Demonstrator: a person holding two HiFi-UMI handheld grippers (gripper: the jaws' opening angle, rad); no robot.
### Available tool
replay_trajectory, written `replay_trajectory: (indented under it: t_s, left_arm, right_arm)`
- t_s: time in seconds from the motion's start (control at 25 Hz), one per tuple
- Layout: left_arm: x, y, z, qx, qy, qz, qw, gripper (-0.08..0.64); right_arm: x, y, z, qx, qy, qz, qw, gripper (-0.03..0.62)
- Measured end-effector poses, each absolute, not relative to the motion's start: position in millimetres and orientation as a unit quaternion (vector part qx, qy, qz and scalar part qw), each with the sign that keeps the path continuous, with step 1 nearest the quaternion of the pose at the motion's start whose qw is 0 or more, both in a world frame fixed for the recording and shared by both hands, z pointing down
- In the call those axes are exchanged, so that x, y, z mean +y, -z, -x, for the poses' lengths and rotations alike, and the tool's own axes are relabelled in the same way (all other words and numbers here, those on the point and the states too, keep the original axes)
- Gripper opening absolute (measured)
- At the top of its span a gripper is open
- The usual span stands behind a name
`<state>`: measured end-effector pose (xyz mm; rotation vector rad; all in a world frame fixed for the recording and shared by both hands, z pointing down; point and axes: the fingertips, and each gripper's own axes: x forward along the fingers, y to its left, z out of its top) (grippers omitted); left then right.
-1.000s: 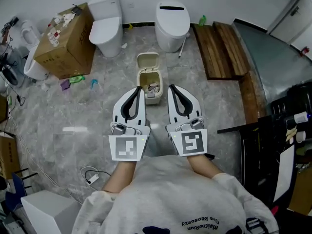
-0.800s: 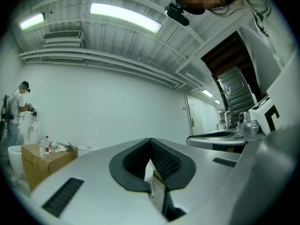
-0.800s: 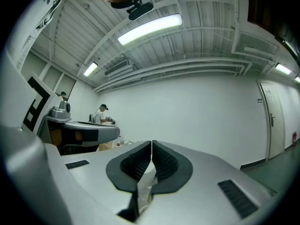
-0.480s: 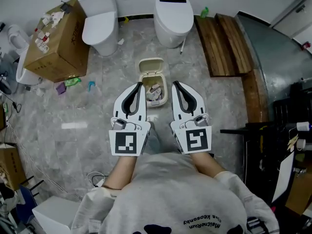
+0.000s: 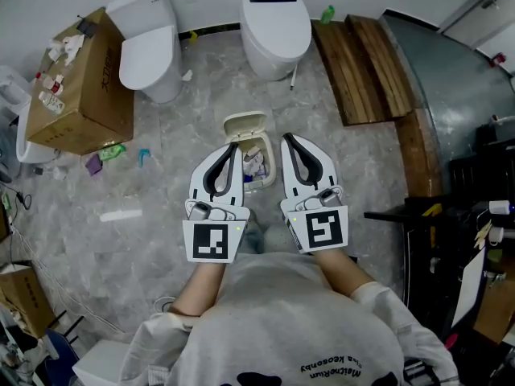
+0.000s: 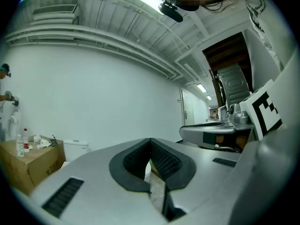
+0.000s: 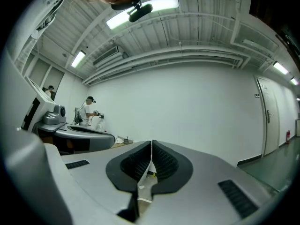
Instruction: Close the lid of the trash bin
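A small cream trash bin (image 5: 259, 166) stands on the marble floor with scraps inside. Its lid (image 5: 245, 124) is flipped up and open on the far side. My left gripper (image 5: 232, 146) (image 6: 150, 139) is held level over the bin's left edge, shut and empty. My right gripper (image 5: 286, 138) (image 7: 152, 142) hangs just right of the bin, also shut with nothing in it. In the head view the bin shows in the gap between the two grippers. Neither gripper view shows the bin clearly.
Beyond the bin stand two white toilets (image 5: 147, 51) (image 5: 276, 26). A cardboard box (image 5: 76, 83) with bottles on top sits at the far left, with litter (image 5: 113, 153) on the floor near it. Wooden planks (image 5: 362, 67) lie at the right, dark shelving (image 5: 451, 215) further right.
Both grippers have advanced toward the bin, which now lies between their tips instead of ahead of them. Both jaws stay shut.
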<state>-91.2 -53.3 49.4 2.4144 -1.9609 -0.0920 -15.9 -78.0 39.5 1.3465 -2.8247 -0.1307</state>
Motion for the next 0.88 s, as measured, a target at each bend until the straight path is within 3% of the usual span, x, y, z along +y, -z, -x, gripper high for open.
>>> replay_trajectory:
  t_s: [0.88]
  left_arm:
    - [-160.9, -146.4, 101.0, -0.635, 0.007, -0.772, 0.040, 0.020]
  right_arm:
    - [-185.3, -138.3, 30.5, -0.922, 0.009, -0.386, 0.036, 0.032]
